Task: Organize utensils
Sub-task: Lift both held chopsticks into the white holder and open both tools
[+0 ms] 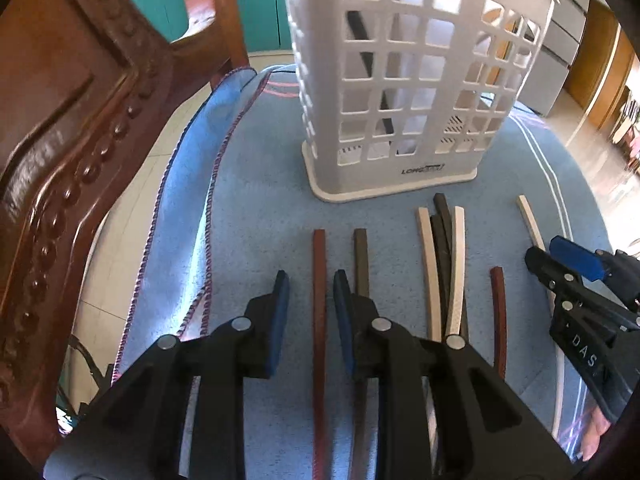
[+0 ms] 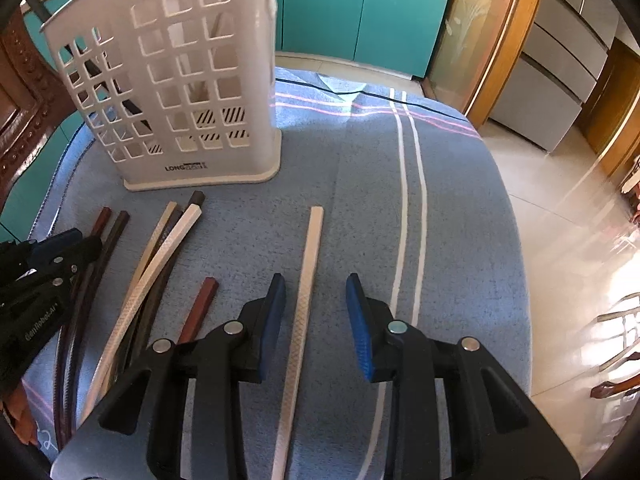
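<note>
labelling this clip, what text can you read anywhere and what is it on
"LONG", then a blurred part that cannot be read: on the base of the white utensil basket.
"GenRobot.AI": on the side of the left gripper.
"DAS", cut off by the frame edge: on the body of the right gripper.
Nothing else readable.

A blue towel [image 2: 460, 208] is covering the surface; a white slotted holder [image 2: 200, 80] is standing on it; loose chopsticks [image 2: 304, 300] are lying on it just before the holder.
</note>
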### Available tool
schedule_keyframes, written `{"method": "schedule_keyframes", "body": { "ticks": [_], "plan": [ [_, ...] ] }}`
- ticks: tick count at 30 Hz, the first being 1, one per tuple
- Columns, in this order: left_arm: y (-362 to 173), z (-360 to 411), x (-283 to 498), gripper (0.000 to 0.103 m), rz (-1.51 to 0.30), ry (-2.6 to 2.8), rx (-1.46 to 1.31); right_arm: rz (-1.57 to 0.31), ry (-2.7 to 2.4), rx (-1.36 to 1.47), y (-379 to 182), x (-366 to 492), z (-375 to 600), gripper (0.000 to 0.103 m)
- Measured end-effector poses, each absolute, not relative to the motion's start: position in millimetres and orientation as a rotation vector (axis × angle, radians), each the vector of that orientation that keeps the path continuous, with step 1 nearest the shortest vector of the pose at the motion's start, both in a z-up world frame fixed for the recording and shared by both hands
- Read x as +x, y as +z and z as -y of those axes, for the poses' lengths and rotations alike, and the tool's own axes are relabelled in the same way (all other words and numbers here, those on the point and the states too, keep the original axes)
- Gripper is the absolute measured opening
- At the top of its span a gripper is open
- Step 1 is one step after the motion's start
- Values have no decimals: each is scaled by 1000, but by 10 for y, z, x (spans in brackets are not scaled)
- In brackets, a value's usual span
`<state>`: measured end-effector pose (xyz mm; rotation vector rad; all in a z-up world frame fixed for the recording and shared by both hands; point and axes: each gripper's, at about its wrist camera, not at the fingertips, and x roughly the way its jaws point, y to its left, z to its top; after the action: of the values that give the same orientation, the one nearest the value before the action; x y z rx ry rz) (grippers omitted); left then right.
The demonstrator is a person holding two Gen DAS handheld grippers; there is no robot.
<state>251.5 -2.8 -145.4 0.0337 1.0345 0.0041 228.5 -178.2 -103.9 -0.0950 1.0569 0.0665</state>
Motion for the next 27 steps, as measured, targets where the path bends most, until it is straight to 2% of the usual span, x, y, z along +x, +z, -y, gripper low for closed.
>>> {"method": "schedule_keyframes", "body": {
  "ticks": [3,8,12,22,27],
  "plan": [
    [-1437,96,2520,7,-1037,-35,26,-1077,124,-21,-1037,2308,1802,8],
    [-1333,200,2497,7,-999,-69,-13,-1046,196,80,-948,2285,1880,6],
    [-910,123,2278,7,-895,-104,-51,-942,262,99,-561,2110,1958,6],
    [843,-239,1569,7,-421,-189,-198,-609,395,204,817,1476,2345,6],
    [1331,-418,1484,7,-122,-152,-322,-449,399,261,1354,1523,2448,6]
  ]
}}
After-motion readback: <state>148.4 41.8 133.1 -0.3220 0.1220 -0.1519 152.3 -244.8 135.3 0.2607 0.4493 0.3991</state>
